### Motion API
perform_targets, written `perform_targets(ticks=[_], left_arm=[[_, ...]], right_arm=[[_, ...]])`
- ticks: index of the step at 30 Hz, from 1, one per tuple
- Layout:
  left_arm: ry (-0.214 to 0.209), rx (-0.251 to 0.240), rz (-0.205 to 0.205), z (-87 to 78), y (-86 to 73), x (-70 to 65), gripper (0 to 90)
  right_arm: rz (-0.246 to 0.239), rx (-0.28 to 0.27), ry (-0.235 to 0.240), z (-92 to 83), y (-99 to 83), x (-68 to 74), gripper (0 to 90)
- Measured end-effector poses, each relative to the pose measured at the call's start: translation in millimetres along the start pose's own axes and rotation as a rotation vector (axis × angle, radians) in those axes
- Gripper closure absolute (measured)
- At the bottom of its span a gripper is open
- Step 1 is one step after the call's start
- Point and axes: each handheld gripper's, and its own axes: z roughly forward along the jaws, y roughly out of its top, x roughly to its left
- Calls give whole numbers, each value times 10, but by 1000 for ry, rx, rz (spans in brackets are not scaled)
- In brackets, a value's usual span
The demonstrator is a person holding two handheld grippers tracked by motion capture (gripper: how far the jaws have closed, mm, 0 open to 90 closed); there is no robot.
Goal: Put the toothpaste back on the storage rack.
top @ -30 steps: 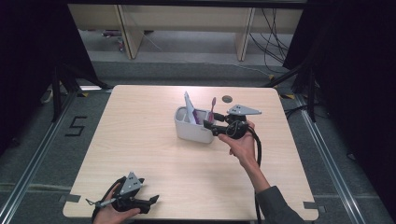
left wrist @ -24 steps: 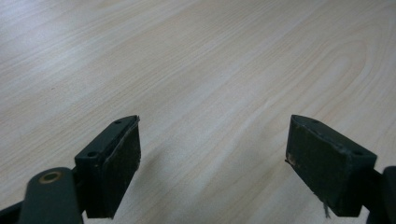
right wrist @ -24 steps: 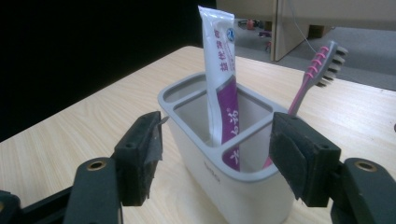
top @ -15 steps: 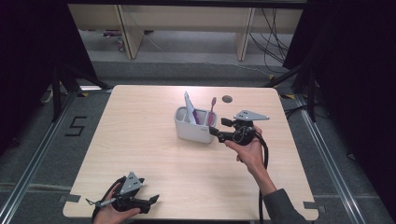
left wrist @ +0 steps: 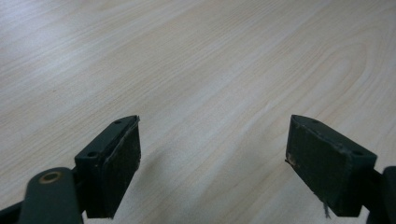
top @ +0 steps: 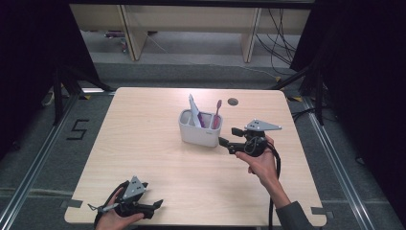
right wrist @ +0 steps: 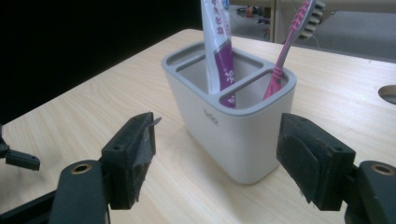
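A pale wooden table stands in a dark room, with grey floor around it and light wooden furniture legs beyond its far edge.

At the near left edge of the table, in the high view, the left gripper lies low in a hand, its tips pointing right. In the left gripper view its jaws stand wide apart over bare wood grain, released, with nothing between them.

Farther in and to the right, the right gripper is held in a hand above the table, pointing left at the holder. Its jaws have just been opening; in the right gripper view they stand wide, released, with nothing pressed between the pads, and the near end of the white holder sits a little beyond them, apart from both.

The white holder stands upright near the middle of the table, just left of the right gripper's tips. It has a grey rim and two compartments. A white and purple toothpaste tube stands in one, and a pink toothbrush leans in the other, bristle head up.

Beyond the holder, near the far edge, a small dark round hole is set in the tabletop.
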Motion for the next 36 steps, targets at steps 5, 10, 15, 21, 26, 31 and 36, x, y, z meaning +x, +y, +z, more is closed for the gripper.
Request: perform_targets(ticks=[5,10,15,21,26,31,36], left_arm=[[9,13,18,-5,4,19,174],[3,6,4,-4,4,11,174],[3,3,0,-3,6,11,174],[2,5,4,-4,5,11,174],[4,12,9,-7,3,16,174],[4,0,-1,-11,-3,11,174],[7,7,9,-23,-3,11,174]], right_arm=[[11,34,0,-20,-50,57,285],[0,50,21,-18,-100,97,283],[-33,61,27,-46,-134,110,280],[14,80,22,-123,-211,149,280],[-1,89,12,-180,-276,105,278],[-2,92,4,-245,-344,63,275],[35,113,-17,-315,-439,55,273]])
